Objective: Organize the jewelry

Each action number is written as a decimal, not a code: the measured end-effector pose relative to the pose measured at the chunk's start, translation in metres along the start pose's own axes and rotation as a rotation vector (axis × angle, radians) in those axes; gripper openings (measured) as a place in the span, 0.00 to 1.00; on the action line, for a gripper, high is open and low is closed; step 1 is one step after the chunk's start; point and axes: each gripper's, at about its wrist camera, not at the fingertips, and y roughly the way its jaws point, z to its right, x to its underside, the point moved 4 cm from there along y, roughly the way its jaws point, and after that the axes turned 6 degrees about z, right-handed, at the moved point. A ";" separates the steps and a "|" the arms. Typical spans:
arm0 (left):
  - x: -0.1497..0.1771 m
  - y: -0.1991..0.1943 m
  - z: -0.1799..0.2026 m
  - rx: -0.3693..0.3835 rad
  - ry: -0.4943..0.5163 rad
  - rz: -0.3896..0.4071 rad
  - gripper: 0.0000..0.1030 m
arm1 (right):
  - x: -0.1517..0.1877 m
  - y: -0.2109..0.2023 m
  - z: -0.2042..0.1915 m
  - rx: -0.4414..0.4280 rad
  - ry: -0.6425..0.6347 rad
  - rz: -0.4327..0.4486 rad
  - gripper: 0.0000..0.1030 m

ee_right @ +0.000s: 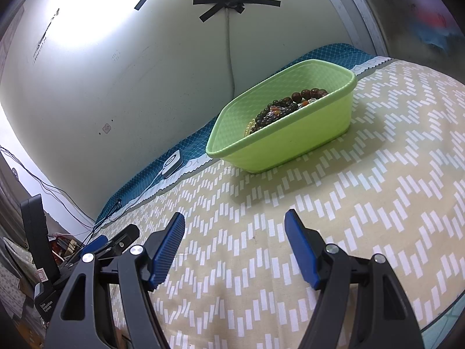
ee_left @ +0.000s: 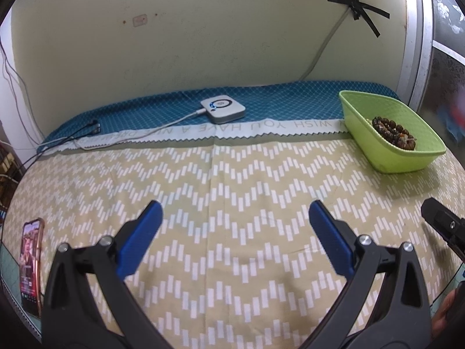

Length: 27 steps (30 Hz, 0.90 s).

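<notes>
1. Hovering over the chevron-patterned cloth [ee_left: 232, 192], the left gripper [ee_left: 235, 218] had its blue pads spread wide with nothing between them; the right gripper [ee_right: 234, 226] was likewise parted and empty, probably because the loose pieces were already put away.
2. Ahead of the right gripper, well apart from its tips, stood the green plastic basket [ee_right: 290, 145] with the beaded bracelets [ee_right: 286, 107] heaped inside; for the left gripper the basket sat far ahead and to its right.
3. Nothing lay on the cloth between either gripper and the basket, so I judged the approach unobstructed.
4. Farther ahead of the left gripper, a white charging device [ee_left: 222, 110] rested on the teal quilted strip [ee_left: 162, 113], its cables trailing leftward.
5. A smartphone [ee_left: 30, 264] lay at the cloth's edge, left of the left gripper.
</notes>
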 end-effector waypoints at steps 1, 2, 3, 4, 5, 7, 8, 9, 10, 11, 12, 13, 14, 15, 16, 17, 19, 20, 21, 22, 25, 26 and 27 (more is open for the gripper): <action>0.001 0.000 -0.001 -0.004 -0.002 0.005 0.94 | 0.000 0.000 0.000 0.002 0.000 -0.001 0.45; 0.002 -0.001 -0.001 -0.010 -0.005 0.011 0.94 | 0.000 0.001 0.000 0.003 -0.001 -0.003 0.45; 0.003 -0.001 -0.001 -0.013 -0.008 0.015 0.94 | 0.000 0.001 0.000 0.004 -0.003 -0.005 0.45; 0.003 -0.002 -0.001 -0.014 -0.009 0.016 0.94 | 0.000 0.001 0.000 0.006 -0.004 -0.004 0.45; 0.003 -0.002 -0.001 -0.007 -0.009 0.016 0.94 | 0.000 0.001 0.000 0.007 -0.006 -0.002 0.45; 0.006 -0.003 0.000 0.014 -0.014 0.011 0.94 | 0.000 0.002 -0.001 0.006 -0.008 0.001 0.45; 0.007 -0.003 0.000 0.028 -0.017 0.003 0.94 | 0.000 0.002 -0.001 0.005 -0.009 0.001 0.45; 0.008 -0.002 0.000 0.031 -0.016 -0.006 0.94 | 0.000 0.002 -0.001 0.004 -0.010 0.000 0.45; 0.009 -0.001 0.000 0.029 -0.015 -0.012 0.94 | 0.000 0.002 -0.001 0.003 -0.011 0.000 0.45; 0.009 0.000 0.000 0.024 -0.012 -0.020 0.94 | 0.000 0.002 -0.001 0.002 -0.011 0.000 0.45; 0.009 0.002 0.000 0.023 -0.010 -0.028 0.94 | 0.000 0.002 -0.002 0.001 -0.011 0.000 0.45; 0.009 0.004 0.000 0.023 -0.010 -0.034 0.94 | 0.001 0.001 -0.002 0.000 -0.011 0.001 0.45; 0.010 0.005 -0.001 0.021 -0.012 -0.042 0.94 | 0.001 0.000 -0.002 0.000 -0.010 0.002 0.45; 0.009 0.006 -0.001 0.022 -0.013 -0.046 0.94 | 0.001 0.001 -0.002 -0.001 -0.009 0.001 0.45; 0.008 0.007 -0.002 0.023 -0.013 -0.049 0.94 | 0.001 0.000 -0.002 0.000 -0.008 0.001 0.45; 0.009 0.007 -0.002 0.021 -0.014 -0.053 0.94 | 0.001 0.000 -0.002 0.001 -0.009 0.001 0.45; 0.008 0.009 -0.003 0.018 -0.010 -0.057 0.94 | 0.001 -0.001 -0.002 0.000 -0.013 0.002 0.45; 0.008 0.010 -0.002 0.018 -0.007 -0.059 0.94 | 0.002 0.000 -0.003 -0.001 -0.017 0.001 0.45; 0.009 0.009 -0.003 0.018 -0.008 -0.058 0.94 | 0.002 0.000 -0.003 -0.001 -0.019 0.000 0.45; 0.009 0.009 -0.002 0.016 -0.006 -0.060 0.94 | 0.002 0.000 -0.004 -0.003 -0.022 -0.001 0.45; 0.011 0.009 -0.002 0.014 -0.006 -0.060 0.94 | 0.002 0.002 -0.004 -0.005 -0.019 -0.005 0.45; 0.010 0.008 -0.002 0.014 -0.005 -0.060 0.94 | 0.002 0.002 -0.004 -0.006 -0.016 -0.005 0.45; 0.010 0.009 -0.002 0.014 -0.002 -0.060 0.94 | 0.002 0.002 -0.004 -0.007 -0.014 -0.005 0.45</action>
